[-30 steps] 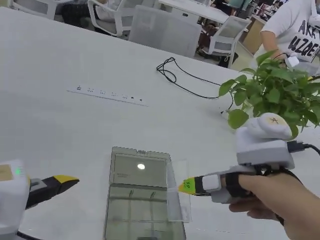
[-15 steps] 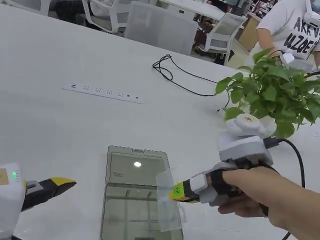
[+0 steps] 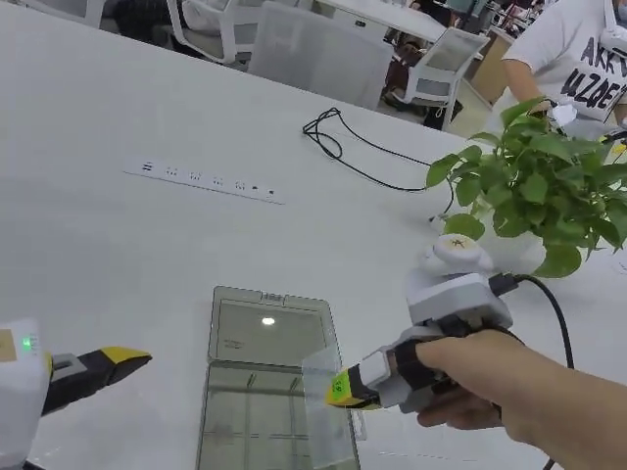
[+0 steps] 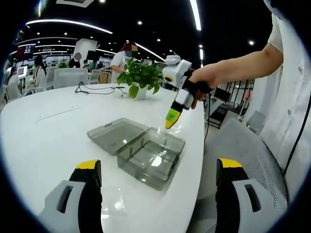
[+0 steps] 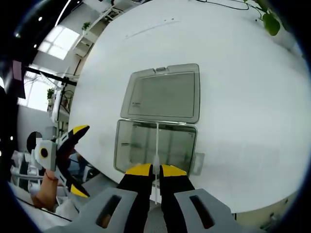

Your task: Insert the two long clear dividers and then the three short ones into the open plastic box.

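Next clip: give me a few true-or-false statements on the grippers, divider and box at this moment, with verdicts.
1. The right gripper is shut on a clear divider. True.
2. The left gripper grips a divider too. False: the left gripper is open and empty.
3. The lid is shut. False: the lid lies open, flat on the table.
4. The divider hangs over the box. True.
5. A plant stands on the table. True.

Left gripper [image 3: 118,359] & right gripper [image 3: 338,392]: grey-white bodies, black jaws w/ yellow tips; black cable [image 3: 554,300] on right.
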